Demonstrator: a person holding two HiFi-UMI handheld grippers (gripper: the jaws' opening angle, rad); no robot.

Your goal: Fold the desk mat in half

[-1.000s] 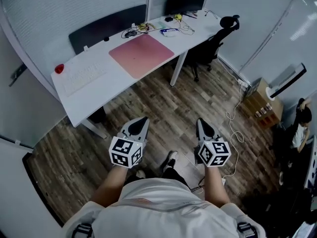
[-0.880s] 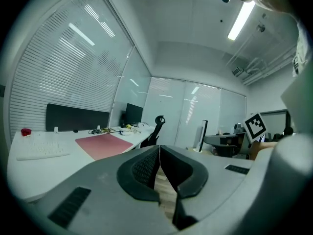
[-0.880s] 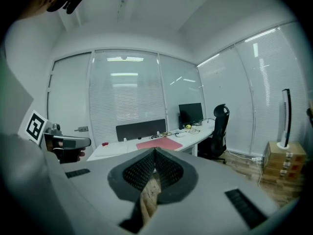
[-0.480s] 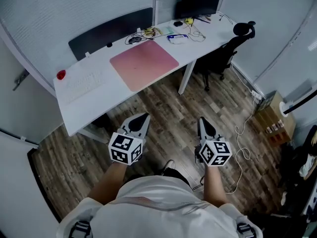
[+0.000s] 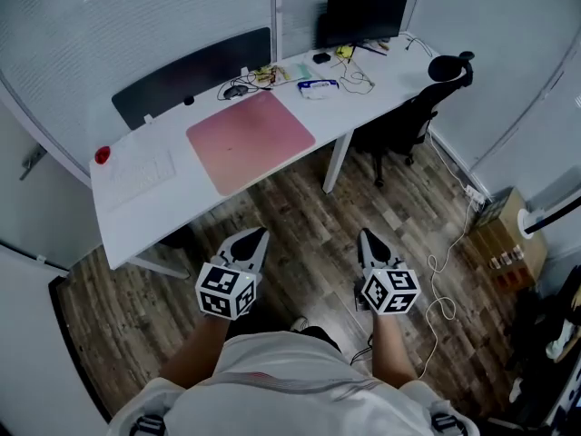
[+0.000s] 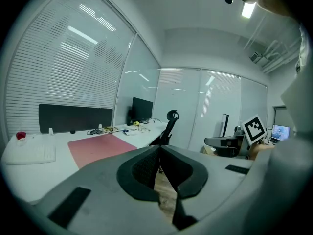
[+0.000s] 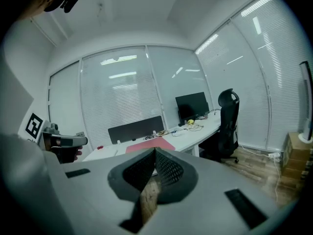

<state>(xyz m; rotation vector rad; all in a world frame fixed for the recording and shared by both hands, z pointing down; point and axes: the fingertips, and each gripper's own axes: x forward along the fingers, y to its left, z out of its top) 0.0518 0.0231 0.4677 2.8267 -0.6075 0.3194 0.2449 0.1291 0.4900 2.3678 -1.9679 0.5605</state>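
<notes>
The pink desk mat [image 5: 250, 139] lies flat and unfolded on the white desk [image 5: 200, 203], near its front edge. Both grippers hang over the wooden floor, well short of the desk. My left gripper [image 5: 257, 236] is shut with nothing in it, its tips pointing toward the desk. My right gripper [image 5: 366, 236] is also shut and empty, held level beside it. In the left gripper view the mat [image 6: 100, 147] shows far beyond the closed left gripper [image 6: 159, 148]. In the right gripper view the mat [image 7: 150, 145] lies just past the closed right gripper [image 7: 155, 151].
A white keyboard [image 5: 141, 169] and a small red object [image 5: 102, 155] lie left of the mat. Behind it are a black partition panel [image 5: 191, 73], tangled cables [image 5: 250, 78] and a monitor [image 5: 366, 14]. A black office chair [image 5: 427, 98] stands at the desk's right end.
The head view has shifted, so the desk and mat sit a little further left in it. Both grippers stay shut, side by side in front of the body.
</notes>
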